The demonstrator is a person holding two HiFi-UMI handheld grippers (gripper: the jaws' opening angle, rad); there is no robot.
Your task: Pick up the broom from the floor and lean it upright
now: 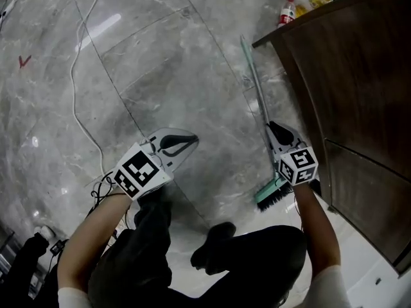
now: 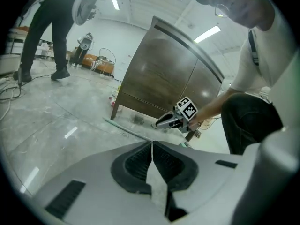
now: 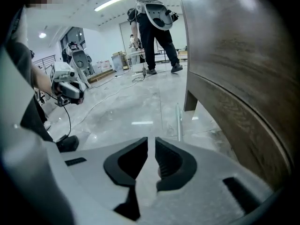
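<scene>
A broom with a pale green handle (image 1: 257, 88) and a green head with dark bristles (image 1: 273, 194) lies flat on the grey marble floor, alongside a dark wooden cabinet (image 1: 359, 76). My right gripper (image 1: 273, 128) hovers just over the handle near the head. Its jaws stand a narrow gap apart with nothing between them, and the handle (image 3: 178, 121) shows beyond them in the right gripper view. My left gripper (image 1: 191, 140) hangs over bare floor to the left of the broom, jaws pressed together and empty. The left gripper view shows the handle (image 2: 126, 129) and the right gripper (image 2: 161, 122).
The cabinet's leg and side stand close on the right (image 3: 234, 69). Bottles (image 1: 288, 10) sit on the floor behind its far corner. A white cable (image 1: 77, 88) snakes over the floor at left. My own shoe (image 1: 215, 239) is near the broom head. Another person stands farther off (image 3: 157, 27).
</scene>
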